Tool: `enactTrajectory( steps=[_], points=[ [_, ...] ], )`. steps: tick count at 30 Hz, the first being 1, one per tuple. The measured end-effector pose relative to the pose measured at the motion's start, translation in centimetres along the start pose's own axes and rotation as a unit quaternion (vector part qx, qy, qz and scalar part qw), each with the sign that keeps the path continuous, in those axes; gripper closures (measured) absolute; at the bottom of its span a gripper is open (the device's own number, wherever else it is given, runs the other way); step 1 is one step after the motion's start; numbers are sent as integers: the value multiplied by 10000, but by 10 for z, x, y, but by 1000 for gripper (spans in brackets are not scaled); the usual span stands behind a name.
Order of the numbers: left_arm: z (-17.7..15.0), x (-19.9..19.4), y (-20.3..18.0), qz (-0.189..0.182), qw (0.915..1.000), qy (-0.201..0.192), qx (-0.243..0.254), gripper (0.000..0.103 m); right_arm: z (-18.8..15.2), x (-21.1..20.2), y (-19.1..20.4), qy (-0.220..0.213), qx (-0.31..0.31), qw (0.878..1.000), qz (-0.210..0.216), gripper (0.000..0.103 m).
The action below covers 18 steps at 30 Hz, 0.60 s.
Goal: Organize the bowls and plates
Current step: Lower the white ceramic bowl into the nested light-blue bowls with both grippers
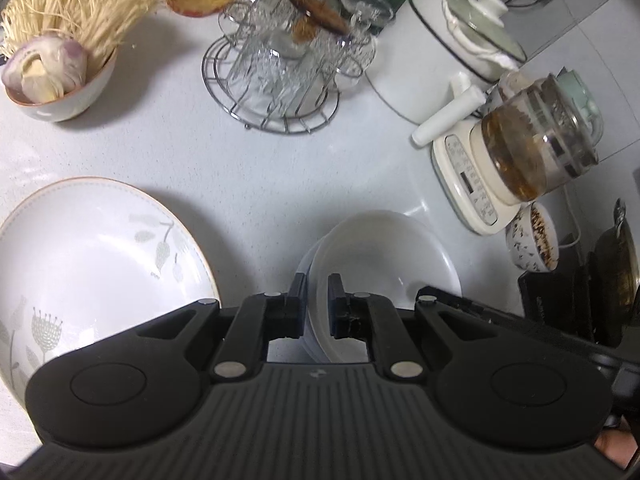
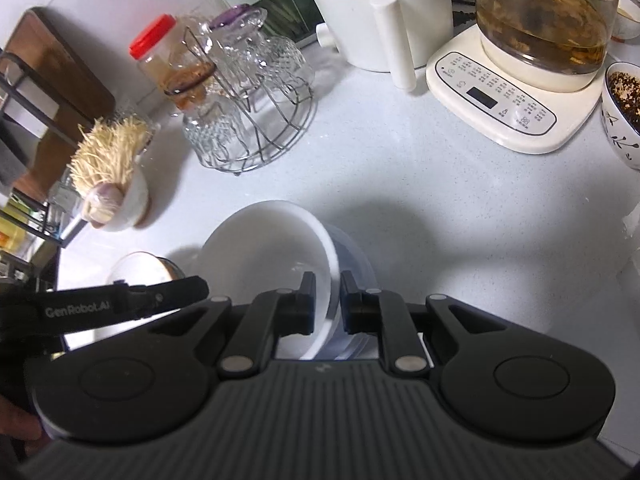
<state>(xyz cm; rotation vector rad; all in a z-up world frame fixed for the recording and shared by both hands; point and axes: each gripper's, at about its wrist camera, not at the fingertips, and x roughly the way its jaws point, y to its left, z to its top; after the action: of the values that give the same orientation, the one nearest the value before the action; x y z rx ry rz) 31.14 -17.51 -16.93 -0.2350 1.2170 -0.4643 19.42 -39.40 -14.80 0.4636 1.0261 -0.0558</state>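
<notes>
- The left gripper (image 1: 318,304) pinches the near rim of a white bowl (image 1: 384,256), one pad inside the wall and one outside.
- The right gripper (image 2: 327,302) clamps the opposite rim of the same white bowl (image 2: 264,240) in the same way, so the bowl hangs tilted between the two tools over the pale countertop (image 2: 400,184) (a bluish second bowl (image 2: 356,256) seems nested under it, though its edge is hard to separate).
- Just left of the held bowl, in the left wrist view, a large white plate (image 1: 92,248) with a leaf and flower print lies flat on the counter.
- Farther back on the left stands a small bowl of enoki mushrooms (image 1: 60,92).
- Mid-counter is a wire rack (image 1: 272,92) of upturned glass cups.
- To the right sit a cream kettle base (image 2: 500,100) bearing a glass pot (image 2: 548,24) of brown tea, and a white handled cooker (image 2: 380,12) behind.
</notes>
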Motion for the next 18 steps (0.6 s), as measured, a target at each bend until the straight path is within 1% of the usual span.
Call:
enactTrajectory(
  steps=[4,8,9,10,11,12,13,14,15,18],
  points=[
    [-1,6,2,10,10000,92,30,92,0,7,0,47,13,9999,-131,86],
    [3,5,6,49,9999,115,76,91,1,7,-3,46,276,9995,-115,85],
    [5,5,7,72,9998,156,108,91,2,6,-3,38,300,9995,-95,84],
    [7,5,7,115,9997,178,121,91,3,6,-4,29,321,9995,-59,79],
    [8,5,9,138,9997,188,116,88,4,4,-6,1,359,9993,-30,66],
    [9,4,10,132,9996,209,118,81,5,3,-8,-52,404,9992,2,59],
    [10,4,10,127,9996,211,128,76,6,2,-10,-109,439,9990,13,51],
    [11,3,10,123,9996,198,154,68,7,1,-12,-145,459,9988,7,51],
    [12,4,8,142,9995,189,191,62,8,0,-14,-167,480,9987,0,51],
    [15,7,6,159,9994,220,201,59,10,5,-23,-164,593,9981,-1,51]
  ],
)
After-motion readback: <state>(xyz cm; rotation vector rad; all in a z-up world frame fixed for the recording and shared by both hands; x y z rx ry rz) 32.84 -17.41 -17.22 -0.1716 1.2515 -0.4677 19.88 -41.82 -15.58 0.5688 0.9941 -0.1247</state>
